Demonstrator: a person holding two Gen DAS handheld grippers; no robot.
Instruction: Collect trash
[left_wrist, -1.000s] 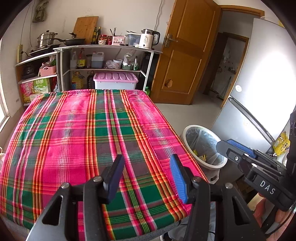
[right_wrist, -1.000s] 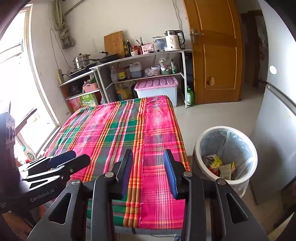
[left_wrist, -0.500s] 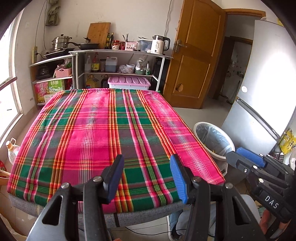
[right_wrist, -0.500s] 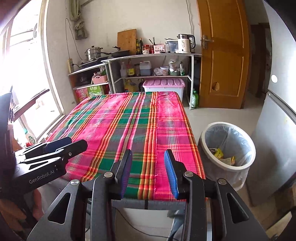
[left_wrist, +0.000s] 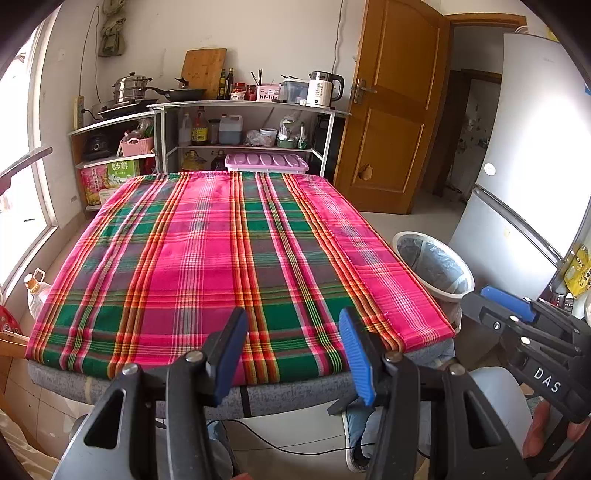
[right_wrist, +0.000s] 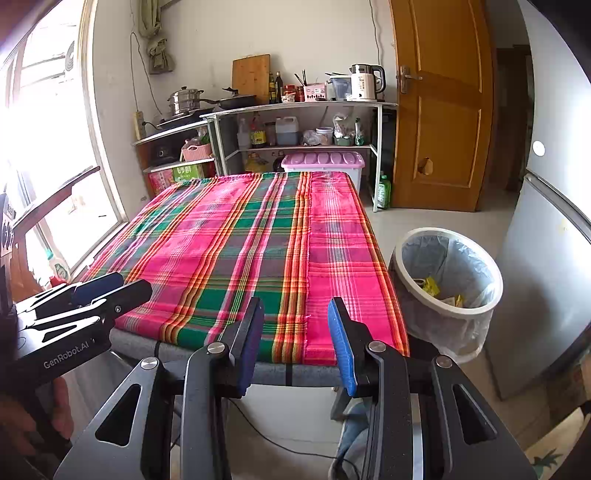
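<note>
A table (left_wrist: 280, 397) is covered by a pink and green plaid cloth (left_wrist: 221, 258). Behind it, metal shelves (left_wrist: 243, 107) are set against the wall. On their top, a white kettle (left_wrist: 325, 88), a black pan (left_wrist: 184, 94), a steel pot (left_wrist: 129, 88) and a wooden cutting board (left_wrist: 205, 70) are kept. A box with a purple lid (left_wrist: 266, 162) is placed under the shelves. A wooden door (right_wrist: 439, 110) and a grey refrigerator (right_wrist: 546, 258) are seen on the right.

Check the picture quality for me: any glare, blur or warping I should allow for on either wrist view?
Left wrist view: sharp, window blown out white at the left edge, fridge washed bright, straight lines bowed by the fisheye. Right wrist view: stronger window glare bleaching the left side, yet tablecloth and bin read clearly; corners black.
</note>
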